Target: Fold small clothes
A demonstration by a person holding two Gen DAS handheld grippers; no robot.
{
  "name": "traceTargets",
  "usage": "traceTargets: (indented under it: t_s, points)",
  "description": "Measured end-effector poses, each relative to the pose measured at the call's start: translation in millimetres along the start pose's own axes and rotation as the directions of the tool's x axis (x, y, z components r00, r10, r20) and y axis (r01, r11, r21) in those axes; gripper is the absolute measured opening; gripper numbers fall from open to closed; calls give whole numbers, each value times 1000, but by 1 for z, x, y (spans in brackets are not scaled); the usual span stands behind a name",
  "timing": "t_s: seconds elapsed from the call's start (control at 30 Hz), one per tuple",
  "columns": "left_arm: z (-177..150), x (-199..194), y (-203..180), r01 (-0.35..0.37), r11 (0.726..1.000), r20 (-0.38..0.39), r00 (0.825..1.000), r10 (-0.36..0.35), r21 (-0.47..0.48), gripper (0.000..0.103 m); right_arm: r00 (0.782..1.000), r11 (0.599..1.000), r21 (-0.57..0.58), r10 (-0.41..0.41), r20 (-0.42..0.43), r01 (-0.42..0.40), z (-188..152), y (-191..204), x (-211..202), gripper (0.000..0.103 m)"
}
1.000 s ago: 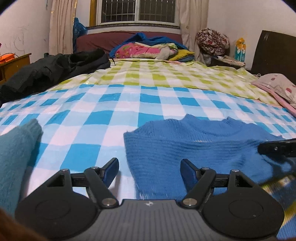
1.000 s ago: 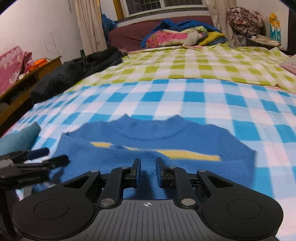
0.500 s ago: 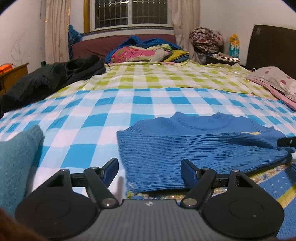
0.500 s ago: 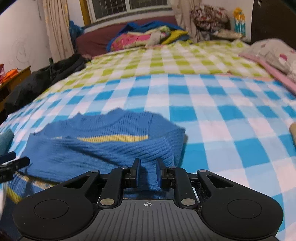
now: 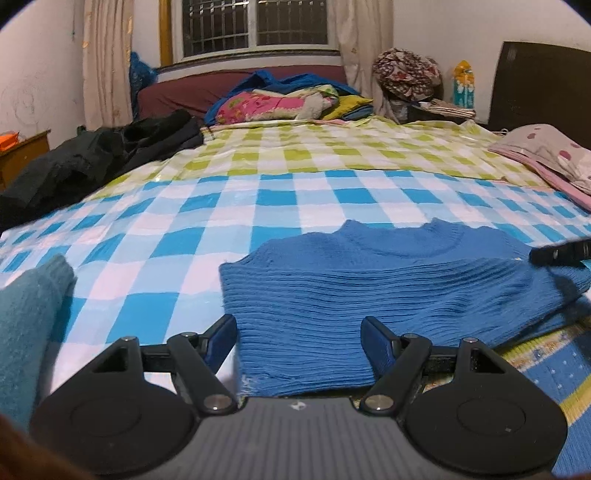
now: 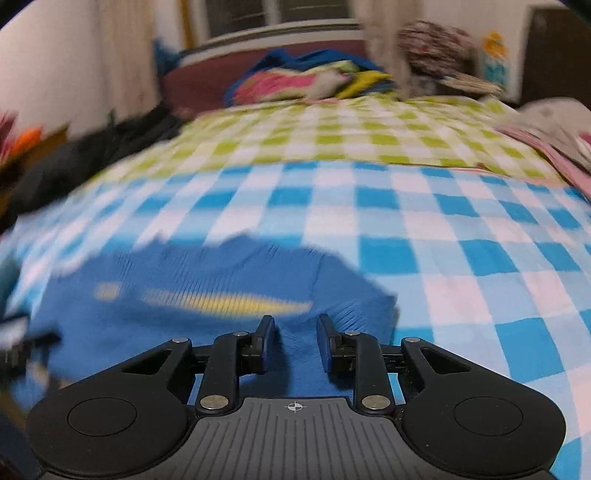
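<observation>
Garment: a blue ribbed knit sweater point(image 5: 369, 291) is laid flat on the blue-and-white checked bedsheet point(image 5: 236, 221), its collar pointed toward 12 o'clock; in the right wrist view, blurred, a yellow stripe point(image 6: 229, 303) is seen across it.
Left gripper point(image 5: 298, 339): its fingers are spread wide, and the sweater's near edge is seen between them; nothing is pinched.
Right gripper point(image 6: 293, 341): its fingers are parted by a narrow gap over the sweater; whether fabric is caught cannot be told.
At 9 o'clock: a teal knit garment point(image 5: 26, 325) is lying beside the sweater, apart from it.
At 10 o'clock: a heap of black clothing point(image 5: 99, 155) is piled at the bed's edge.
At 12 o'clock: a green-and-white checked sheet point(image 5: 314, 151) and a pile of colourful bedding point(image 5: 280, 103) are found under the barred window point(image 5: 255, 26).
At 2 o'clock: a pink spotted pillow point(image 5: 546, 155) is placed.
</observation>
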State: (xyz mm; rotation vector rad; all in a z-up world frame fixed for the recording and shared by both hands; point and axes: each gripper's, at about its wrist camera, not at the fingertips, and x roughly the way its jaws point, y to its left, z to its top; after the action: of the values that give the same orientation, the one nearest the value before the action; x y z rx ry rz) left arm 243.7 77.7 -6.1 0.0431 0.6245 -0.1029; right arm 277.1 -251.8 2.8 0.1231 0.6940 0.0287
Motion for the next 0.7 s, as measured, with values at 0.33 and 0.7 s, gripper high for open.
traceTargets:
  t_s: [0.33, 0.7]
  points:
    - [-10, -10, 15, -20, 1000, -2, 1000, 20, -15, 79, 999, 998, 57, -20, 24, 19, -7, -27, -28, 27]
    - [-8, -11, 15, -40, 999, 24, 999, 40, -13, 79, 999, 997, 75, 30, -14, -29, -3, -24, -20, 4]
